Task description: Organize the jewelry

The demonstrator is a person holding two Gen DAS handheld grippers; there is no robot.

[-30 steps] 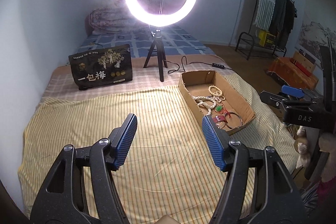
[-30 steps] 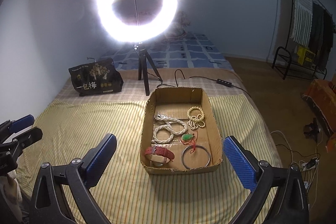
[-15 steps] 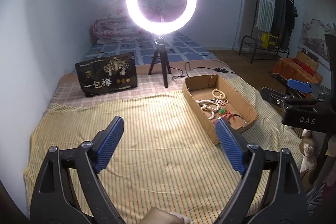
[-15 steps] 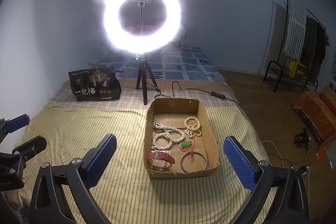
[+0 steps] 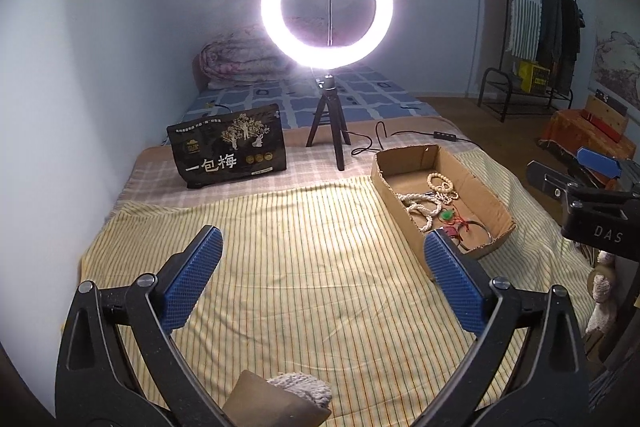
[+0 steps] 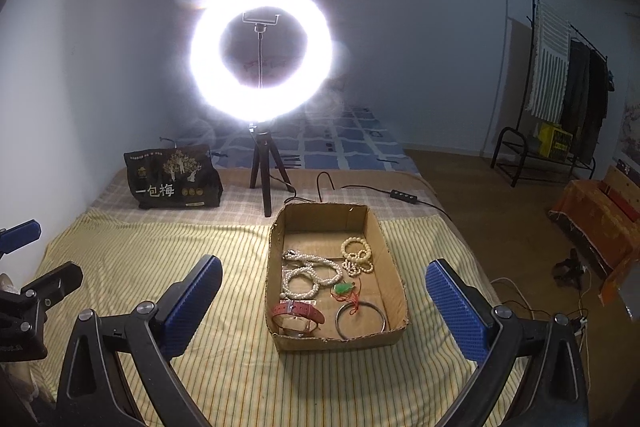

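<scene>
Yellow striped sheet [image 6: 168, 255] covers the bed, and the cardboard box [image 6: 394, 291] sits on it, out in front of the right claw [image 6: 324, 301]. All the jewelry is in the box — a white bead necklace [image 6: 310, 273], a cream bead bracelet [image 6: 356, 255], a green pendant on red cord [image 6: 344, 287], a red-strap watch [image 6: 298, 311] and a plain metal bangle [image 6: 362, 319] near the front wall. The right claw is spread wide with nothing in it. The left claw [image 5: 320, 267] is opening too, nothing between its blue pads, hovering over bare sheet with the box off to its right. Behind it all a ring light [image 6: 262, 51] on a small tripod glares away, with a black snack bag [image 6: 174, 179] left of it.
</scene>
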